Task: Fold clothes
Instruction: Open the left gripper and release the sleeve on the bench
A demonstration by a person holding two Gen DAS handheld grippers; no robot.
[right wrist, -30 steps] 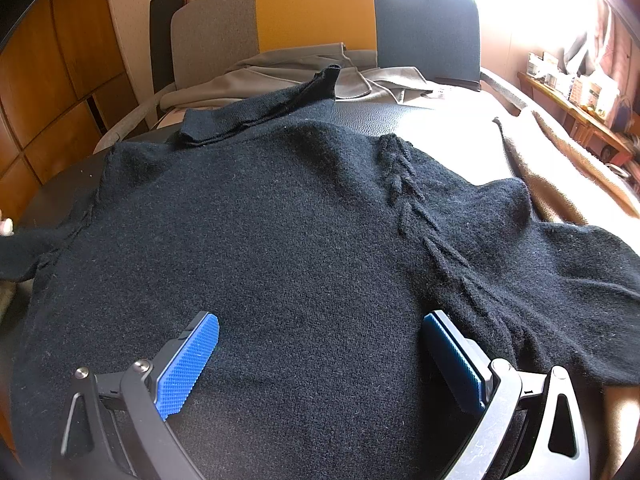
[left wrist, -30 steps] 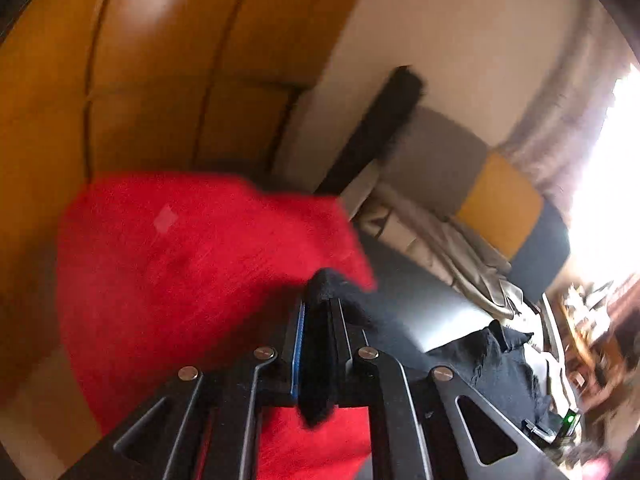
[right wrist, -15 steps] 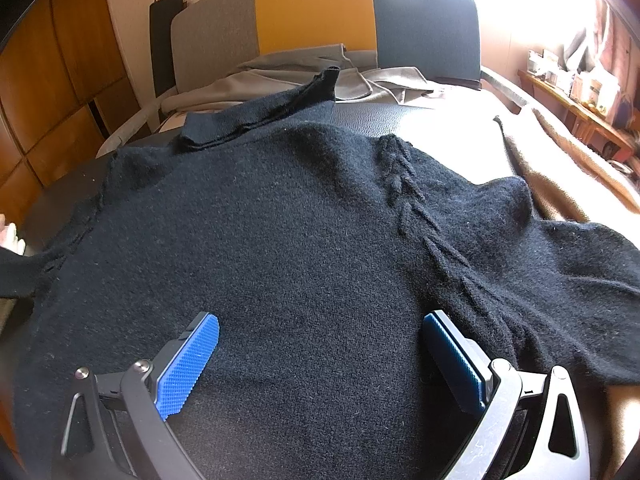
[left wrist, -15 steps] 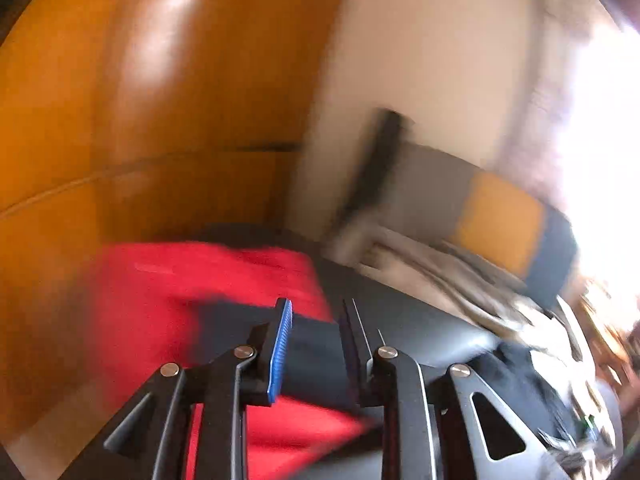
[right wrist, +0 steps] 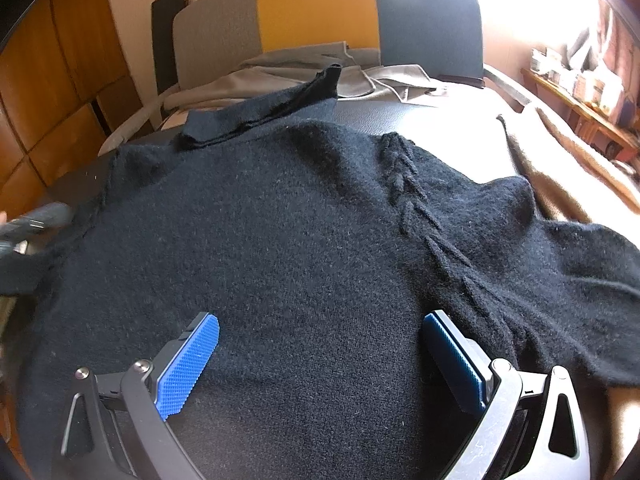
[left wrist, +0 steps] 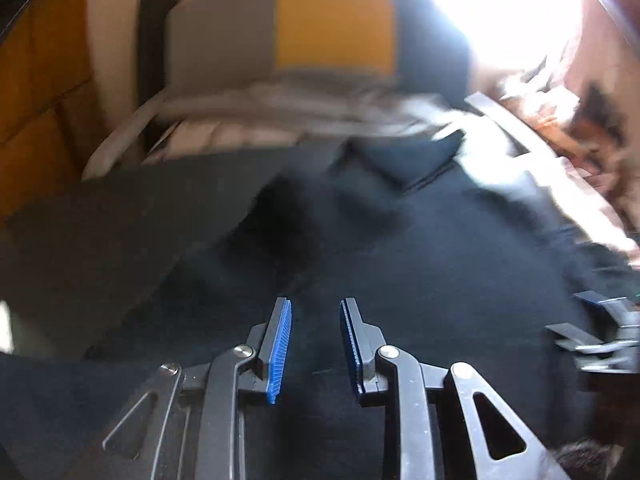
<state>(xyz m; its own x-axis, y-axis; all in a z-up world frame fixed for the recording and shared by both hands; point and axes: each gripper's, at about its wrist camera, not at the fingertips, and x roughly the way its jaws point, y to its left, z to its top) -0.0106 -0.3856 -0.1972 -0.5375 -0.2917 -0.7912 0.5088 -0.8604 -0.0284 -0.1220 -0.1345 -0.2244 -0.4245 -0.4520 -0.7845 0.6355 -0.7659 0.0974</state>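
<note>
sweater: a black knit sweater [right wrist: 304,248] lies spread flat on a dark sofa seat [right wrist: 400,110], filling the middle and lower frame of both wrist views; its body runs from the bottom edge up toward the backrest [right wrist: 320,4].
folded sleeve: 1 sleeve [right wrist: 264,110] already lies across the upper left of the sweater, long axis slanting from left up to right.
loose sleeve: the other sleeve [right wrist: 592,276] stretches off to the right edge of the right wrist view, long axis roughly left to right.
right gripper: right gripper [right wrist: 320,360] hovers over the lower body, jaws wide apart, nothing between them; judged the nearer tool to the loose sleeve.
left gripper: left gripper [left wrist: 316,344] sits over the sweater in a blurred view, jaws opening with a narrow gap, no cloth between them.
</note>
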